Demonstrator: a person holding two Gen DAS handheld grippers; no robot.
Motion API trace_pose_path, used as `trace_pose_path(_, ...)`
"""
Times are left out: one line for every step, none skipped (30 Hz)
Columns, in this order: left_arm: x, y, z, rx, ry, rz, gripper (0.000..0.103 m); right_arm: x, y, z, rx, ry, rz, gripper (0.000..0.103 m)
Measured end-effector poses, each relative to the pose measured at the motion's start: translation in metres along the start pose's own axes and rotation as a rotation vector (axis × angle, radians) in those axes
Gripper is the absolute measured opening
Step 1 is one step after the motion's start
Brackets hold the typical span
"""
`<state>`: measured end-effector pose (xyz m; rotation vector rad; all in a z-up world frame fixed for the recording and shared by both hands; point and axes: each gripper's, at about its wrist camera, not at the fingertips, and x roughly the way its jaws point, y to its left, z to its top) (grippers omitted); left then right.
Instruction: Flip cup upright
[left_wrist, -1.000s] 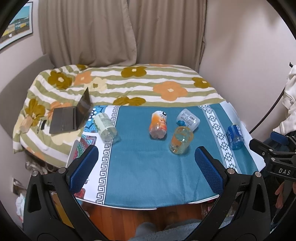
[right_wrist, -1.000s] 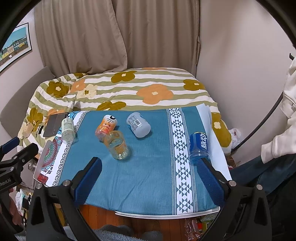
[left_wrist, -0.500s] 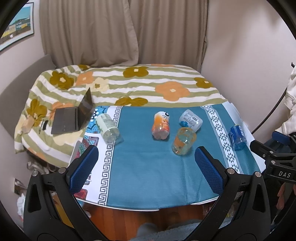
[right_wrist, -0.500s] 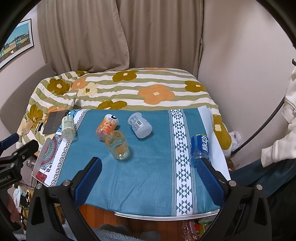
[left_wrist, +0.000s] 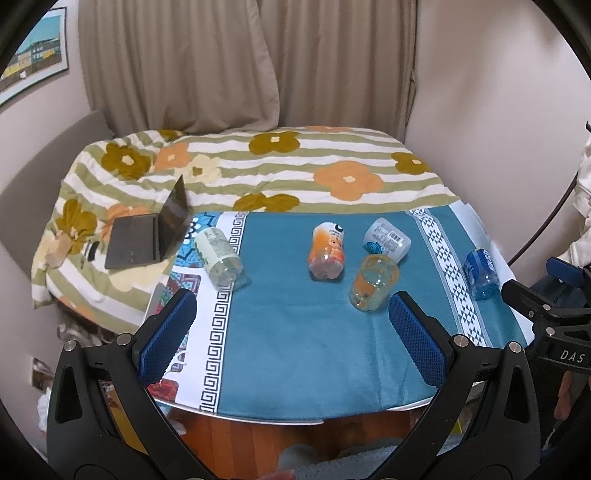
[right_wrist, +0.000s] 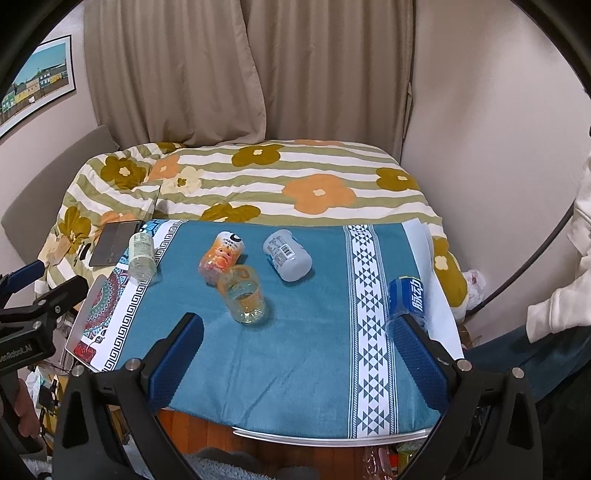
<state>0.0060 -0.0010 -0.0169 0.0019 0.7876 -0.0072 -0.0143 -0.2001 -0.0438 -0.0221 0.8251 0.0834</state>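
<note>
Several cup-like bottles lie on their sides on a table with a teal cloth (left_wrist: 303, 332): a clear orange-tinted cup (left_wrist: 373, 282) (right_wrist: 242, 293), an orange printed one (left_wrist: 328, 252) (right_wrist: 221, 257), a white labelled one (left_wrist: 387, 240) (right_wrist: 288, 254), a pale green one (left_wrist: 218, 256) (right_wrist: 142, 254) at the left and a blue one (left_wrist: 480, 273) (right_wrist: 406, 297) at the right edge. My left gripper (left_wrist: 291, 332) and right gripper (right_wrist: 301, 354) are both open and empty, held above the table's near edge, well short of the cups.
An open laptop (left_wrist: 151, 236) sits on a flowered bed cover (left_wrist: 295, 173) behind the table. Curtains and walls stand beyond. The table's front edge (left_wrist: 295, 419) is just ahead of the fingers. A person's white sleeve (right_wrist: 561, 295) is at the right.
Both grippers have drawn slightly back and up, so the table sits a bit lower in view. The cups have not moved. Both jaws stay open.
</note>
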Motion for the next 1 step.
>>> trace_pose_path(0.0015,0.0017,0.0003,0.0,0.003,0.004,0.103,0.0014,0.0014,0.0004,-0.007,-0.002,0.004,0.102)
